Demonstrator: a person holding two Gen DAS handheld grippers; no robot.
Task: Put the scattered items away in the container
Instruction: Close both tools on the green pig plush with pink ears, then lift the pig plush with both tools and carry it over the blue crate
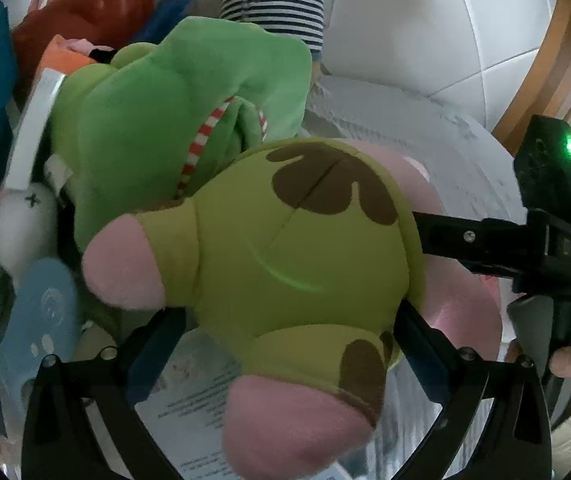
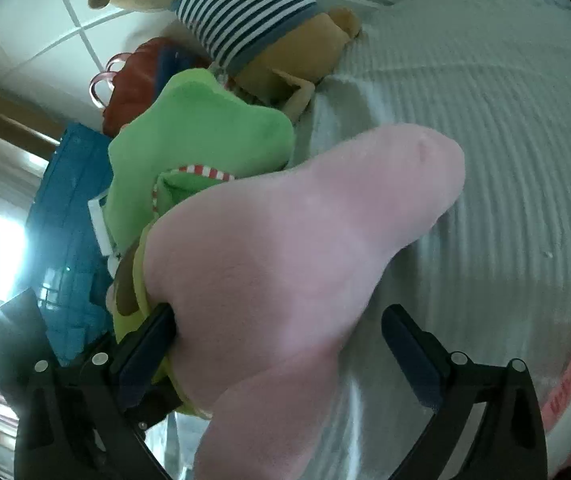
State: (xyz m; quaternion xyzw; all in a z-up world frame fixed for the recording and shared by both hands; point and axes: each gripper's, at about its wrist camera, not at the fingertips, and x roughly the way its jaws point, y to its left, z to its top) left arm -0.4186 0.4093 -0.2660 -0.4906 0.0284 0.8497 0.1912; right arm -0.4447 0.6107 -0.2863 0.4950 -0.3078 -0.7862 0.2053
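Note:
A pink star plush in yellow-green shorts with brown flower patches [image 1: 297, 248] fills both views; its pink body [image 2: 285, 248] dominates the right wrist view. My left gripper [image 1: 285, 344] straddles the shorts with wide jaws; the left finger [image 1: 153, 352] looks clear of the plush and the right finger [image 1: 421, 348] touches it. My right gripper [image 2: 281, 344] straddles the pink body, jaws wide, with the left finger [image 2: 145, 344] against the plush and the right finger [image 2: 409, 348] apart from it. The right gripper's body [image 1: 549, 216] shows at the right of the left wrist view.
A green plush [image 1: 157, 112] with red-white striped trim lies in a white-rimmed container [image 1: 33, 128] with a white bunny toy [image 1: 25, 224] and a blue toy [image 1: 41, 312]. A striped-shirt plush [image 2: 245, 12], a red bag [image 1: 85, 12] and a blue crate [image 2: 65, 208] stand nearby. White ribbed bedding [image 2: 485, 120] lies underneath.

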